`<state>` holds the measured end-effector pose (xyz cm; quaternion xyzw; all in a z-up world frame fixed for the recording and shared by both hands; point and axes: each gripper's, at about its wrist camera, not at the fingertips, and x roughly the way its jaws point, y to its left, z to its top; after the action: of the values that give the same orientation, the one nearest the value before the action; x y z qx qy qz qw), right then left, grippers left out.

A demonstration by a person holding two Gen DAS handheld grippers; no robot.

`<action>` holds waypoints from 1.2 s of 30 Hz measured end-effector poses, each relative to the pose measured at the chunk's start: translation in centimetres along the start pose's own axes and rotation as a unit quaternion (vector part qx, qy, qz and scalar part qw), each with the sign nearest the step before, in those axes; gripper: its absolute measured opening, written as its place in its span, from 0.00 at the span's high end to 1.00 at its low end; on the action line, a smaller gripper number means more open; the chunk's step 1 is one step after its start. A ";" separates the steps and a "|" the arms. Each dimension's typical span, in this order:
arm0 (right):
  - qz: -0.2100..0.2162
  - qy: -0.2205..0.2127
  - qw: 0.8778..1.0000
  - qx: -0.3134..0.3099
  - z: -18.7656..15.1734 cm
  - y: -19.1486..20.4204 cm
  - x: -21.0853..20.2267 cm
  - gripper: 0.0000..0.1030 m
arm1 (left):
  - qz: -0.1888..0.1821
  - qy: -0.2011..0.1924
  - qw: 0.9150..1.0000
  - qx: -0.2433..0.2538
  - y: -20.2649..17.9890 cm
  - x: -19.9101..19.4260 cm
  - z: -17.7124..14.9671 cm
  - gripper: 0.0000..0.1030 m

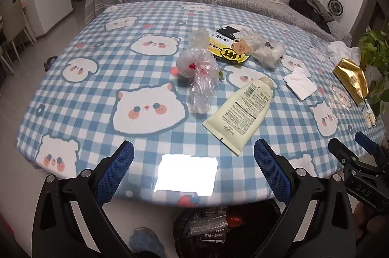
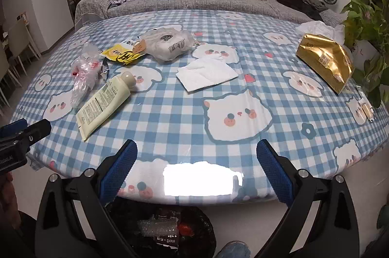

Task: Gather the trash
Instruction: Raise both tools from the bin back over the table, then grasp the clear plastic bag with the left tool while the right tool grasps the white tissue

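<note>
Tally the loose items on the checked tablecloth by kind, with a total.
Clear plastic bags: 2
Yellow wrapper: 1
Cream tube: 1
White tissues: 2
Gold packet: 1
Total: 7

Table [image 1: 73,92] in blue check cloth: cream tube [image 1: 240,114], crumpled clear plastic bag [image 1: 200,78], yellow packet [image 1: 228,49], white bag [image 1: 266,49], tissue [image 1: 300,84], gold pouch [image 1: 352,79]. Left gripper [image 1: 194,156] empty, fingers wide apart, over near edge. Black trash bin [image 1: 218,228] below.
</note>
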<state>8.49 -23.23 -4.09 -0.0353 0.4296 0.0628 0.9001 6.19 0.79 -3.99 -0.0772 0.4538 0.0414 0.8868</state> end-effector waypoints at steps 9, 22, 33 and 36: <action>-0.003 0.001 1.000 0.005 3.6 -1.4 3.0 0.08 | 0.011 0.002 1.000 0.003 0.5 3.4 5.0 0.06; 0.005 0.023 1.000 0.004 8.7 -2.2 9.4 0.11 | 0.020 0.023 0.999 0.029 -0.8 8.9 9.3 0.06; 0.021 0.051 0.998 0.001 9.8 -1.7 13.1 0.24 | 0.025 0.032 0.999 0.025 -0.9 11.6 10.3 0.18; 0.021 0.059 0.998 -0.003 9.7 -1.4 13.5 0.28 | 0.025 0.039 0.999 0.026 -0.8 12.2 10.3 0.29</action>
<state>24.57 -22.35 -8.53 -0.0329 0.4823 0.0814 0.8716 21.68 1.87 -7.87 -0.0443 0.4906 0.0491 0.8688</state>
